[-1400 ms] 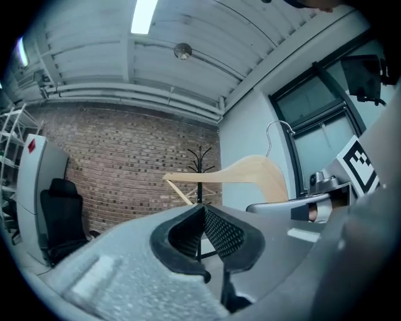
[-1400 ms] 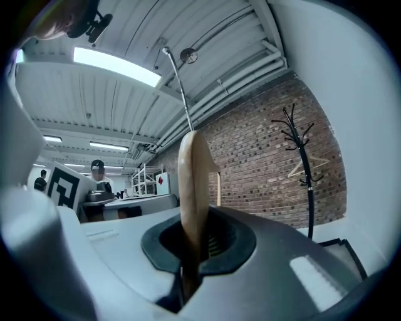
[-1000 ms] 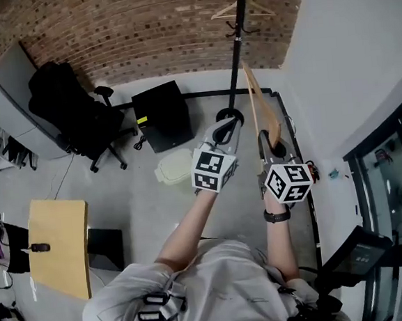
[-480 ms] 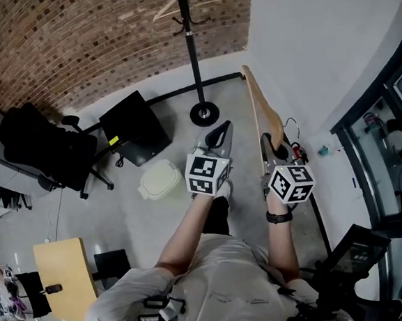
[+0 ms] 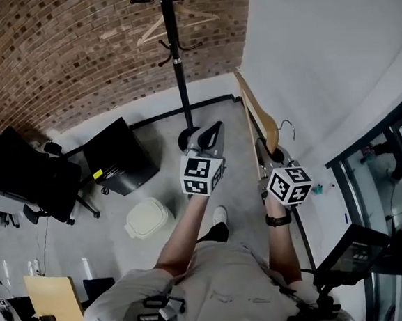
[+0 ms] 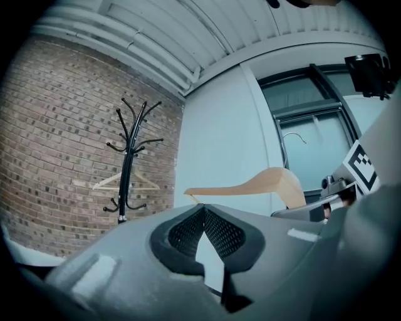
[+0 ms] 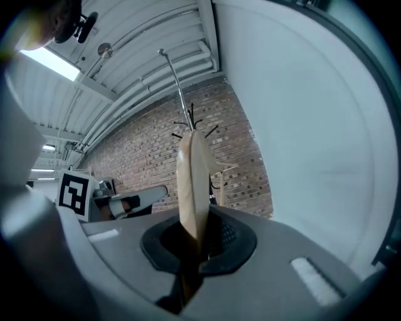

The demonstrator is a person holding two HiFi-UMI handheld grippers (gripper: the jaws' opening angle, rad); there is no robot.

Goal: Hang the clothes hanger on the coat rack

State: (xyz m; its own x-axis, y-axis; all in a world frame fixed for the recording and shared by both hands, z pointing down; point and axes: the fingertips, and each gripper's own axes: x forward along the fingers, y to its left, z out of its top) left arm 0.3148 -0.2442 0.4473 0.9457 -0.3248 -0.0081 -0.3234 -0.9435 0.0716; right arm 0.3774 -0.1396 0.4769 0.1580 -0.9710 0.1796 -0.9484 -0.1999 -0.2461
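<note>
**Hanger in right grip, rack well ahead — handling notes**

Position: the wooden hanger (image 5: pixel 258 113) is off the floor, carried edge-on in front of the person, close to the white wall (image 5: pixel 331 54). Its wire hook (image 5: pixel 287 124) sits near the holding end; one arm projects forward toward the coat rack (image 5: pixel 173 61). The rack stands well apart from it, against the brick wall (image 5: pixel 52 57), with another hanger (image 5: pixel 168 23) already on an upper peg.

Right gripper (image 7: pixel 194 241): clamped on the hanger's flat faces, on the arm just beside the neck. The wood fills the gap between the pads.

Left gripper (image 6: pixel 203 207): jaws closed tip to tip, nothing between them. It rides alongside the right one, not touching the hanger.

Handling, my estimate:
- Light and rigid; the wood should not flex or crush under the pads.
- The finish looks smooth, so it may pivot in the jaws if the free arm bumps a peg.
- The flat faces near the neck are the best hold: little leverage from the long arm, and the hook is left free.
- The hook is thin, stiff wire; avoid gripping it, since it must drop over a peg.
</note>
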